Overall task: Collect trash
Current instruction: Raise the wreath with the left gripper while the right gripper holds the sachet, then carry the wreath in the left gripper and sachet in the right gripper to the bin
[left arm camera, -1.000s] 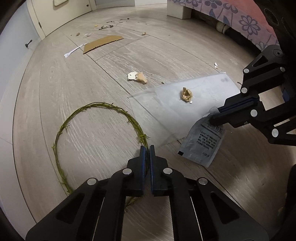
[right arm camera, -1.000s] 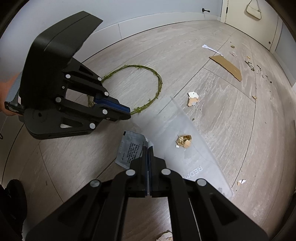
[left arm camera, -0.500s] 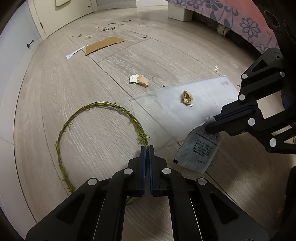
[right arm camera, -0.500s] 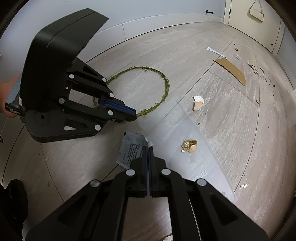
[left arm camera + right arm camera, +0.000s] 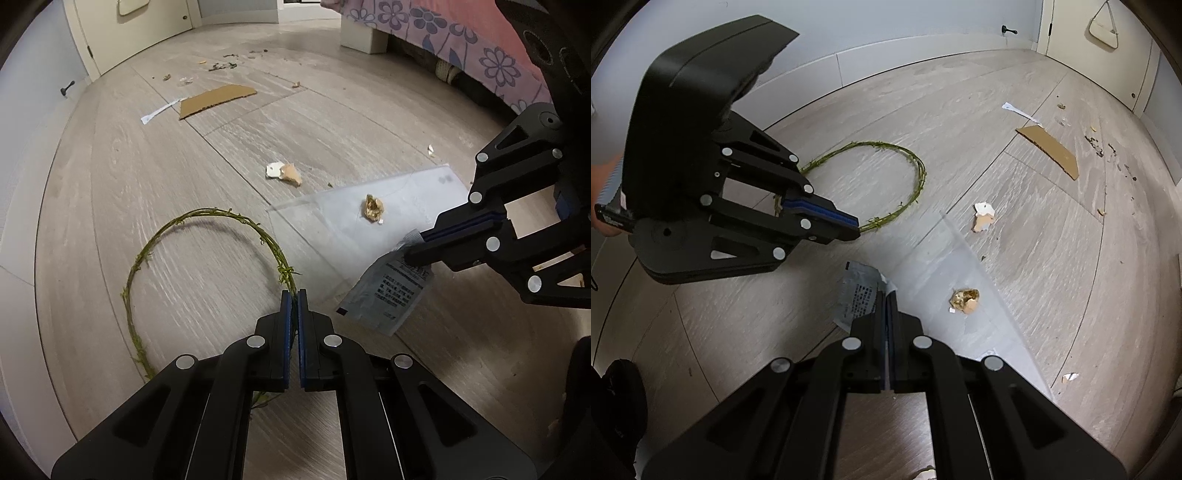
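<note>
My left gripper (image 5: pixel 291 295) is shut on a green vine ring (image 5: pixel 155 243) and holds it up over the wooden floor; the gripper (image 5: pixel 855 230) and the ring (image 5: pixel 908 162) also show in the right wrist view. My right gripper (image 5: pixel 888 295) is shut on the corner of a grey printed sachet (image 5: pixel 858 295), which hangs from it; the gripper (image 5: pixel 410 251) and the sachet (image 5: pixel 388 295) also show in the left wrist view. A clear plastic sheet (image 5: pixel 332 225) lies on the floor with a crumpled gold wrapper (image 5: pixel 373 207) on it.
A torn paper scrap (image 5: pixel 282 172), a cardboard piece (image 5: pixel 216 100), a white paper strip (image 5: pixel 159 112) and several small crumbs (image 5: pixel 221 66) lie farther off. A bed with a floral cover (image 5: pixel 461 48) stands at the right. A wall and baseboard (image 5: pixel 849 62) run behind.
Both grippers have risen a little from the floor with their loads. The vine ring and the sachet have lifted with them. The floor litter has not moved.
</note>
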A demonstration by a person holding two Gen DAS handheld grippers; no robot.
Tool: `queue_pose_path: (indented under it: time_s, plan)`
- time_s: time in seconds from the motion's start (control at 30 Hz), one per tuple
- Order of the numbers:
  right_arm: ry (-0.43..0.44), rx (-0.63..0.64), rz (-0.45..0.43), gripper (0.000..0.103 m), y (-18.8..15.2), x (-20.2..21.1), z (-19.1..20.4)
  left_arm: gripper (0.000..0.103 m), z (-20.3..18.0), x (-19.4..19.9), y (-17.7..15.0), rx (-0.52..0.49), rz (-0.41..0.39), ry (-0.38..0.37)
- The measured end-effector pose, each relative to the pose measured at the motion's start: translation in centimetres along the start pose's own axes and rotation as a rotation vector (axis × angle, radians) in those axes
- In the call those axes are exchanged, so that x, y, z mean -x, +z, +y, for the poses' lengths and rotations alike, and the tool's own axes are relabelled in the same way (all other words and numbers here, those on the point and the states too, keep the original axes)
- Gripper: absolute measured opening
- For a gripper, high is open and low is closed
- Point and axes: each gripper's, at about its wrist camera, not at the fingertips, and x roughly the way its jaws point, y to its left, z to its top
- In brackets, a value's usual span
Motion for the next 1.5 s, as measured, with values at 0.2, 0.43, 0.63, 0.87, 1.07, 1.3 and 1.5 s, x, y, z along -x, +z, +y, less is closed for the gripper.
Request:
queue_pose_path:
  time_s: [0.2, 0.43, 0.63, 0.87, 1.07, 1.3, 1.5]
  plan:
    - [-0.014, 0.000, -0.008, 0.003, 0.6, 0.3, -0.2, 0.002, -0.1, 0.8, 0.7, 0.001, -0.015, 0.003]
    - [-0.025, -0.021, -0.020, 0.003, 0.5, 1.6, -0.3, 0.002, -0.5, 1.5, 1.8, 0.019, -0.016, 0.000]
    - [-0.029, -0.044, 0.005, 0.003, 0.9, 4.6, -0.5, 0.002, -1.3, 4.5, 4.1, 0.041, 0.006, -0.006]
    - [-0.040, -0.084, 0.036, 0.003, 3.5, 13.8, -0.5, 0.002, -2.8, 12.7, 8.3, 0.058, 0.033, -0.029]
    - [-0.060, -0.182, 0.031, 0.003, 6.6, 23.7, -0.3, 0.002, -4.6, 23.2, 13.7, 0.038, 0.061, -0.061]
    - [-0.104, -0.281, 0.015, 0.003, 11.0, 38.9, 0.4, 0.002, -6.8, 37.7, 22.5, -0.026, 0.054, -0.069]
    - [-0.176, -0.371, -0.021, 0.003, 14.0, 53.6, -0.2, 0.002, -10.3, 50.1, 30.6, -0.084, 0.038, -0.088]
